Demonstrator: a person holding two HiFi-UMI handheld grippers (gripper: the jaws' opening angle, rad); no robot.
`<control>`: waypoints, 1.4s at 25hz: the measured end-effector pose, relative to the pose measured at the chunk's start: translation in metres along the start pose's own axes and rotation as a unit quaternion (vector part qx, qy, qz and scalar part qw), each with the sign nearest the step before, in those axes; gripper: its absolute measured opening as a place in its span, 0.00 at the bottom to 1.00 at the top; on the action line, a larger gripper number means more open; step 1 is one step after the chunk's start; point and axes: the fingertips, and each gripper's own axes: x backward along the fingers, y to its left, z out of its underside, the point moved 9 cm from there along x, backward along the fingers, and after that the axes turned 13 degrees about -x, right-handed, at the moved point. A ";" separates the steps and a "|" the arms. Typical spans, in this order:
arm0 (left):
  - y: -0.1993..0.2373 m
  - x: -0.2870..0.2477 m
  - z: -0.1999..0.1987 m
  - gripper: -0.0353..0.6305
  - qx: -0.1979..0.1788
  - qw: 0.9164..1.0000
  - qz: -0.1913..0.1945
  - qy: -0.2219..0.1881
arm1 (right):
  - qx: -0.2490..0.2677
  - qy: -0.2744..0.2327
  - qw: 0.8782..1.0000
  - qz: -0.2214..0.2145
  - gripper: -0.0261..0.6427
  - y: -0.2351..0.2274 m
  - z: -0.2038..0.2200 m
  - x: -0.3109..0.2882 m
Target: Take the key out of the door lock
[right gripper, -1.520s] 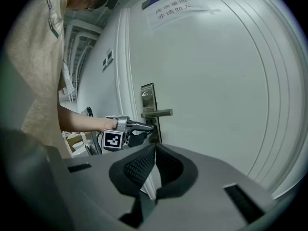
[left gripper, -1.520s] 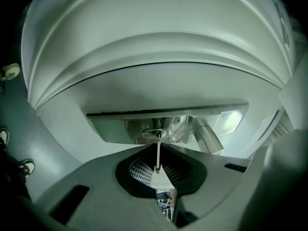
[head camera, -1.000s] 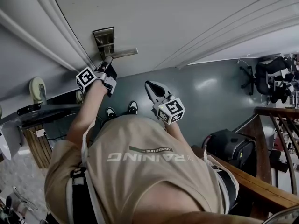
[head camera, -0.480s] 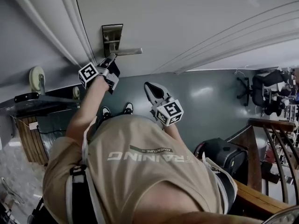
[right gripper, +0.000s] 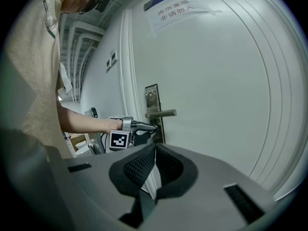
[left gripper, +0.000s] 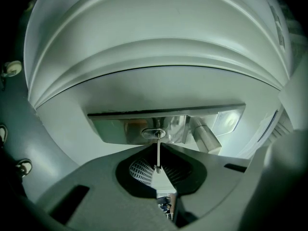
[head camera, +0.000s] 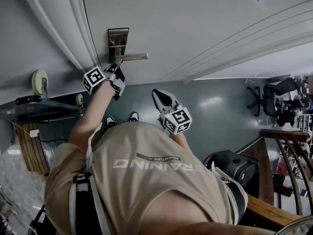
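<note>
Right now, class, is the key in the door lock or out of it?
In. The key runs edge-on from the keyhole in the lock plate into the closed jaws of the left hand-held gripper.

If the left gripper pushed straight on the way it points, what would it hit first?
Probably the metal lock plate, right at the keyhole; the left gripper, shut on the key, points straight at it.
</note>
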 end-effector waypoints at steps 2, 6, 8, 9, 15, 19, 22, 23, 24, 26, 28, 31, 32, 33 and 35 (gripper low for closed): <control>-0.001 0.000 0.000 0.09 -0.002 1.000 -0.002 0.001 | 0.001 -0.002 1.000 0.000 0.06 0.001 -0.001 0.001; -0.003 0.004 0.003 0.09 -0.016 1.000 -0.009 0.008 | -0.001 -0.004 1.000 0.000 0.06 0.004 0.001 0.004; -0.004 0.010 0.009 0.09 -0.014 1.000 -0.005 0.012 | -0.004 -0.004 1.000 0.001 0.06 0.003 0.003 0.006; -0.004 0.013 0.012 0.09 -0.012 1.000 0.000 0.012 | -0.007 -0.004 1.000 0.002 0.06 0.003 0.004 0.007; -0.002 0.022 0.018 0.09 -0.001 1.000 0.013 0.006 | -0.013 0.002 1.000 -0.008 0.06 0.008 0.010 0.008; -0.005 0.030 0.021 0.09 -0.002 1.000 0.020 0.017 | -0.007 0.001 1.000 -0.017 0.06 0.013 0.009 0.007; -0.008 0.036 0.024 0.09 -0.010 1.000 0.024 0.018 | -0.002 0.001 1.000 -0.022 0.06 0.015 0.007 0.007; -0.008 0.038 0.023 0.09 -0.014 0.999 0.024 0.018 | -0.002 0.002 1.000 -0.024 0.06 0.016 0.007 0.005; -0.008 0.040 0.022 0.09 -0.018 0.999 0.025 0.017 | -0.002 0.002 1.000 -0.027 0.06 0.016 0.007 0.004; -0.010 0.045 0.019 0.09 -0.024 0.999 0.027 0.017 | -0.002 0.002 0.999 -0.032 0.06 0.017 0.008 0.001; -0.013 0.051 0.017 0.09 -0.035 0.999 0.028 0.019 | -0.002 0.002 0.999 -0.038 0.06 0.020 0.009 -0.002; -0.017 0.061 0.017 0.09 -0.038 0.999 0.029 0.019 | -0.001 0.007 0.999 -0.048 0.06 0.025 0.010 -0.006; -0.018 0.063 0.017 0.09 -0.036 0.999 0.030 0.017 | 0.002 0.009 0.999 -0.052 0.06 0.026 0.010 -0.008; -0.018 0.066 0.017 0.09 -0.033 0.999 0.031 0.014 | 0.004 0.012 0.998 -0.057 0.06 0.028 0.009 -0.010; -0.020 0.071 0.017 0.09 -0.029 0.999 0.034 0.008 | 0.010 0.017 0.997 -0.068 0.06 0.030 0.009 -0.014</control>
